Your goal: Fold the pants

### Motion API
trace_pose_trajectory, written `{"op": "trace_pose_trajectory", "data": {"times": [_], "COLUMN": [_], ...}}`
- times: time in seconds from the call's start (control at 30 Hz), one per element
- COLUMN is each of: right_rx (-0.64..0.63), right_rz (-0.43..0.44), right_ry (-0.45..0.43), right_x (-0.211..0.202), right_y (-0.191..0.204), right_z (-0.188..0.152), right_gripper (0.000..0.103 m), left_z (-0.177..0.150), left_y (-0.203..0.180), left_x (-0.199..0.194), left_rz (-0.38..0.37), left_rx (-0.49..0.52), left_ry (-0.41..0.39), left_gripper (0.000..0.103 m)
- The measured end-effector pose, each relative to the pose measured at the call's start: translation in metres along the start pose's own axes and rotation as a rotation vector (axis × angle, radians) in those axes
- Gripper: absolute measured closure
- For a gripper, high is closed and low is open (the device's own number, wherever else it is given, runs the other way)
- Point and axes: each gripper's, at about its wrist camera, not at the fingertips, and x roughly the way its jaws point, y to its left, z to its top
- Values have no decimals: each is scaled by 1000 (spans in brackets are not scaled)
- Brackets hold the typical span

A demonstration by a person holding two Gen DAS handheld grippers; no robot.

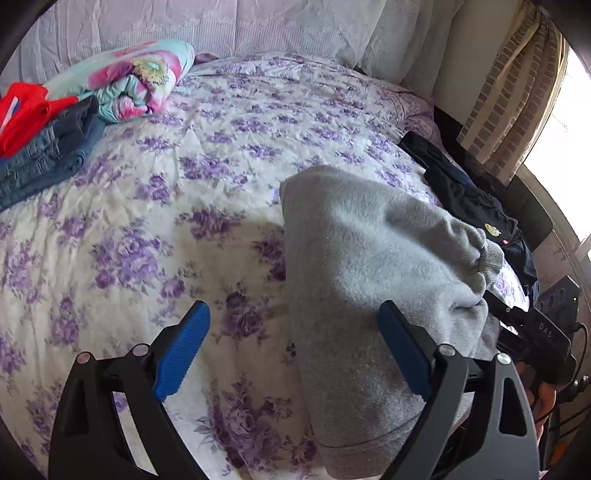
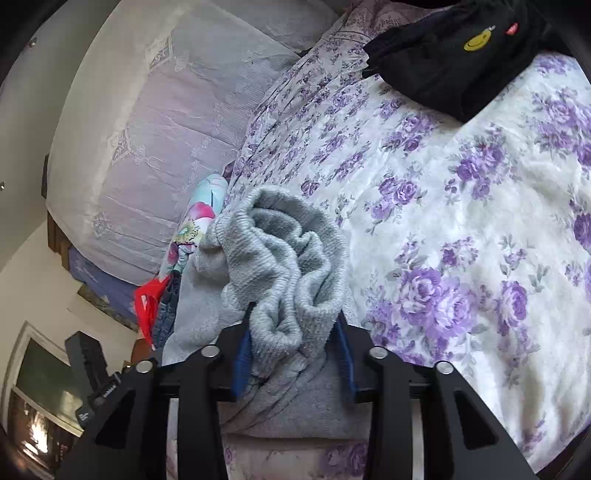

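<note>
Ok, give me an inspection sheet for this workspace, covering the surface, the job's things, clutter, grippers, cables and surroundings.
Surface: bedspread with purple flowers, wrinkled.
Job's things: grey pants, bunched, partly lifted.
Clutter: jeans and red garment stacked; rolled floral blanket; black garment with yellow smiley badge.
Grippers: left hand-held gripper open, its right finger against the pants; right hand-held gripper closed on the pants' ribbed cuff.
Cables: black cable beside the right device.
Surroundings: lace-covered pillows, brick-patterned curtain, bright window.
</note>
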Motion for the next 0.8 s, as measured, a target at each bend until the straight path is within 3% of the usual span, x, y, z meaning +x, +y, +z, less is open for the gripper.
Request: {"op": "trace_pose_trajectory", "data": {"times": [0.03, 0.1, 0.17, 0.23, 0.27, 0.37, 0.43, 0.57, 0.7, 0.8], "right_rx": [-2, -42, -109, -196, -211, -191, -194, -159, -26, 19], "right_rz": [-11, -48, -78, -77, -59, -55, -71, -96, 40, 129], "right_ry": [7, 3, -60, -92, -84, 22, 146, 317, 451, 514], "right_x": [-5, -21, -42, -57, -57, -40, -17, 24, 47, 60], "right_y": [1, 8, 20, 37, 41, 43, 41, 23, -2, -11], "right_z": [1, 6, 9, 17, 22, 40, 48, 53, 57, 56], "right_gripper": [43, 42, 42, 24, 21, 18, 18, 18, 14, 14], "left_z": [-1, 0, 4, 9, 14, 26, 30, 27, 15, 14], "left_y": [-2, -6, -6, -1, 2, 12, 16, 20, 31, 30], "left_x": [-1, -5, -8, -3, 2, 21, 35, 62, 82, 81], "left_rz": [-6, 0, 12, -13, -38, -156, -234, -297, -375, -390], "left_rx": [13, 43, 60, 42, 24, -43, -86, -149, -240, -220], "left_ry": [-4, -20, -31, -2, 24, 128, 189, 294, 371, 371], "left_gripper": [13, 13, 13, 11, 10, 8, 8, 7, 4, 4]}}
